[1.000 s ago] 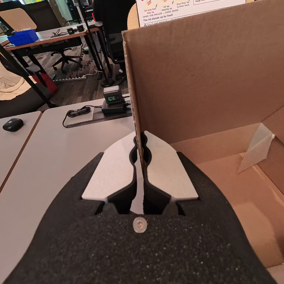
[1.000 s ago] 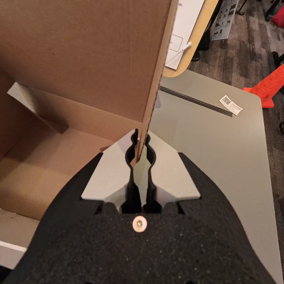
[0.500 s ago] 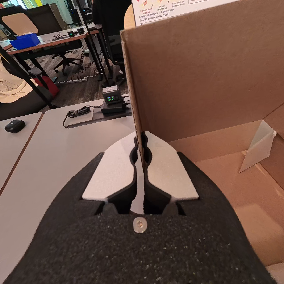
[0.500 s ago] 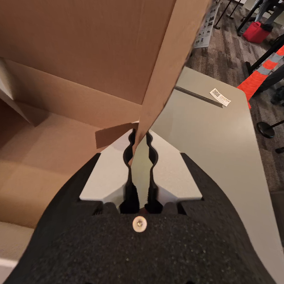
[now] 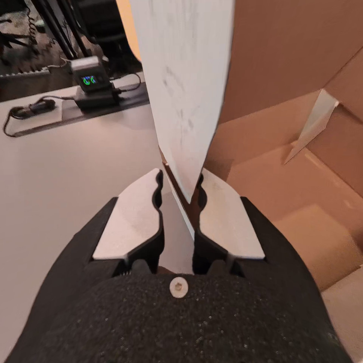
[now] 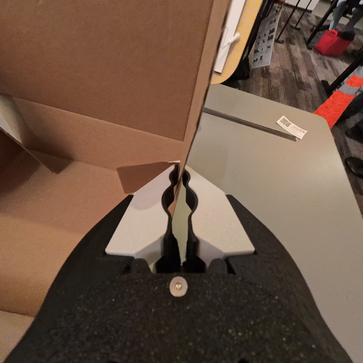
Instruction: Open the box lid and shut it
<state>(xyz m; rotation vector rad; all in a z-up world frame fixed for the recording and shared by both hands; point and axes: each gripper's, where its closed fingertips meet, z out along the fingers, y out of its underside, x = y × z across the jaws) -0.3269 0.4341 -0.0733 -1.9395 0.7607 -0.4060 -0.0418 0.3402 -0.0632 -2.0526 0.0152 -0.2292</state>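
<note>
The brown cardboard box (image 5: 294,206) lies open on the grey table, its lid (image 6: 108,68) standing upright at the back. My left gripper (image 5: 180,174) is open; the lid's left side flap (image 5: 186,88), white outer face showing, hangs in the gap close to the right finger (image 5: 222,216). My right gripper (image 6: 180,170) is shut on the lid's right side flap (image 6: 204,88), pinched at the tips. A small brown tab (image 6: 141,176) sticks out to the left of it. The box floor (image 6: 49,225) is empty. The left wrist view is blurred.
A charger with a green display (image 5: 91,80) and a black cable (image 5: 29,110) sit on the table (image 5: 68,176) at the back left. To the right, the table (image 6: 275,186) bears a white sticker (image 6: 291,126); beyond it are an orange cone (image 6: 337,102) and a red container (image 6: 332,42). Spacing between my two grippers at the tips: around 30 centimeters.
My left gripper has opened and let go of the lid's left flap, which has turned its white face to the camera. My right gripper stays shut on the right flap.
</note>
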